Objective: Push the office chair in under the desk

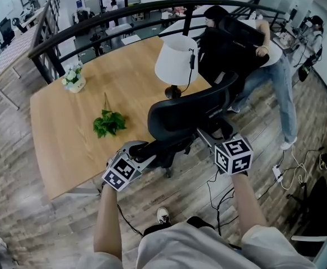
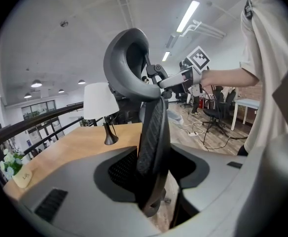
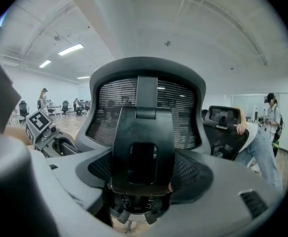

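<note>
- Office chair (image 1: 188, 114) is seen at the edge of the wooden desk (image 1: 68, 128), its backrest turned toward the person holding the grippers.
- Left gripper (image 1: 141, 152) is clamped on the side edge of the mesh backrest, which is viewed edge-on between its jaws in the left gripper view.
- Right gripper (image 1: 209, 137) is closed on the black bracket behind the backrest; the bracket fills the gap between the jaws.
- On the desk are noted a white-shaded lamp (image 1: 176, 60), a leafy sprig (image 1: 108, 122) and a small flower pot (image 1: 74, 80).
- A second person (image 1: 278, 72) is seen leaning on another dark chair (image 1: 233, 43) beyond the desk.
</note>
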Motion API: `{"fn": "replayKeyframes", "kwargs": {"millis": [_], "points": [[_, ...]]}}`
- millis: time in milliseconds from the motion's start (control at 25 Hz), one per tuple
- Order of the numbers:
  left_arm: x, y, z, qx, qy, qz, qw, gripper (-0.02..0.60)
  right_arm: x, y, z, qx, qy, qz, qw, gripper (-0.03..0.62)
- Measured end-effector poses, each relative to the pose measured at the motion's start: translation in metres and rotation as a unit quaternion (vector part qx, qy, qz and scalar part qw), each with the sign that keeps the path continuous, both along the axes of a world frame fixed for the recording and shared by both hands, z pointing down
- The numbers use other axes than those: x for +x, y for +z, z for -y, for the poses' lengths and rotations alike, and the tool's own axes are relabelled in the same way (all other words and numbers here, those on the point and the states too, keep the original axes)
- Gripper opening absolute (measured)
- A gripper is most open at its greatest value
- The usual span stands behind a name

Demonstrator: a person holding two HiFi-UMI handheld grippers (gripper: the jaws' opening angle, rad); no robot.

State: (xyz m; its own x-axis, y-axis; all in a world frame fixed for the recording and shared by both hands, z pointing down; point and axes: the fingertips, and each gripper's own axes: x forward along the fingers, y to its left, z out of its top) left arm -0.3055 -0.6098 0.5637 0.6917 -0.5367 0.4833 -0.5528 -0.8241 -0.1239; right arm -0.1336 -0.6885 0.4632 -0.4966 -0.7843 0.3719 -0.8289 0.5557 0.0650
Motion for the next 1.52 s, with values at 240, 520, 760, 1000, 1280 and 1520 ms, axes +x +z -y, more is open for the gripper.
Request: {"fn": "replayKeyframes", "kwargs": {"millis": [240, 520, 760, 1000, 1280, 1520], "points": [[0.001, 0.000, 0.000, -0.001, -0.003, 0.002, 1.0000, 0.225, 0.000, 0.000, 0.001, 0.002, -0.008, 0.001, 1.000, 0.351], [-0.004, -0.004, 0.005, 0.024, -0.057, -0.017, 0.9979, 0.268, -0.002, 0.003, 0.000, -0.010, -0.032, 0.003, 0.999, 0.354], [-0.010, -0.016, -0.002, 0.052, -0.134, 0.005, 0.9896, 0.310, 0.001, 0.004, -0.004, -0.013, -0.055, -0.020, 0.998, 0.362], [-0.025, -0.034, -0.028, 0.053, -0.187, 0.012, 0.9810, 0.319, 0.016, -0.003, -0.017, 0.000, -0.064, -0.026, 0.998, 0.362], [-0.027, -0.047, -0.067, 0.058, -0.242, 0.026, 0.9681, 0.287, 0.055, -0.020, -0.055, 0.029, -0.057, -0.016, 0.998, 0.360], [0.007, -0.074, -0.113, 0.072, -0.253, 0.019, 0.9647, 0.273, 0.095, -0.029, -0.120, 0.028, -0.080, -0.024, 0.996, 0.356]]}}
